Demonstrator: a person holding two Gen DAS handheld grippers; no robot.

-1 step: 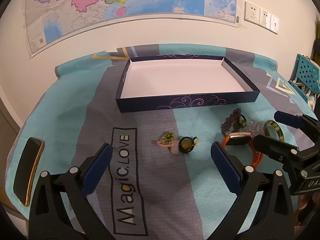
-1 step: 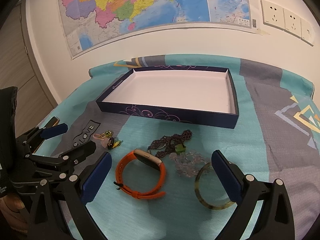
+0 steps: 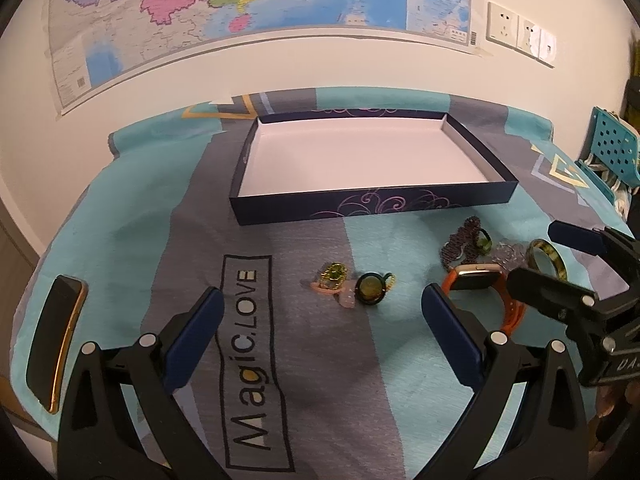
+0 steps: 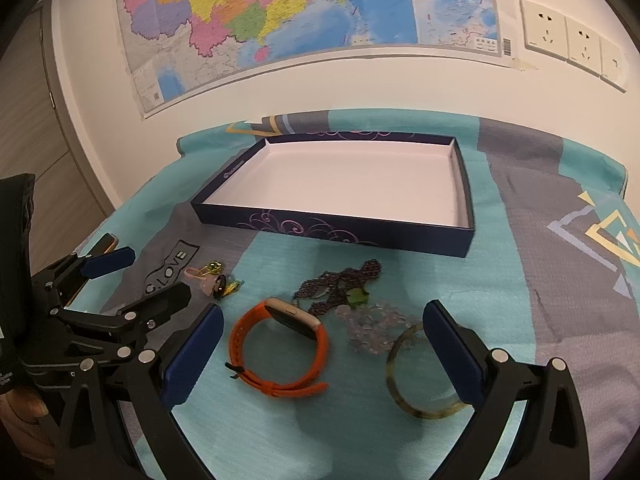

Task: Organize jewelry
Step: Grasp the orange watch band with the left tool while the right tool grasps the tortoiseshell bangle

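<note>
A teal-grey cloth [image 4: 500,280] bears a navy box [image 4: 360,236], orange watch [image 4: 280,344], bangle [image 4: 416,376], phone [image 3: 52,340].

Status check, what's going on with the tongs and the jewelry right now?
Left tongs and right tongs open, holding nothing. Box empty; orange watch, bangle and the rest loose on cloth. Nothing blocking.

Both grippers share one build. The left gripper [image 3: 322,312] has two black plastic arms that fork outward, each tipped with a flat dark-blue pad [image 3: 196,336] and studded with round silver screws. The right gripper [image 4: 322,338] matches it: black forked arms, blue pads [image 4: 450,354], silver screw heads. White lettering, only partly readable, marks the right gripper's black body in the left view.
</note>
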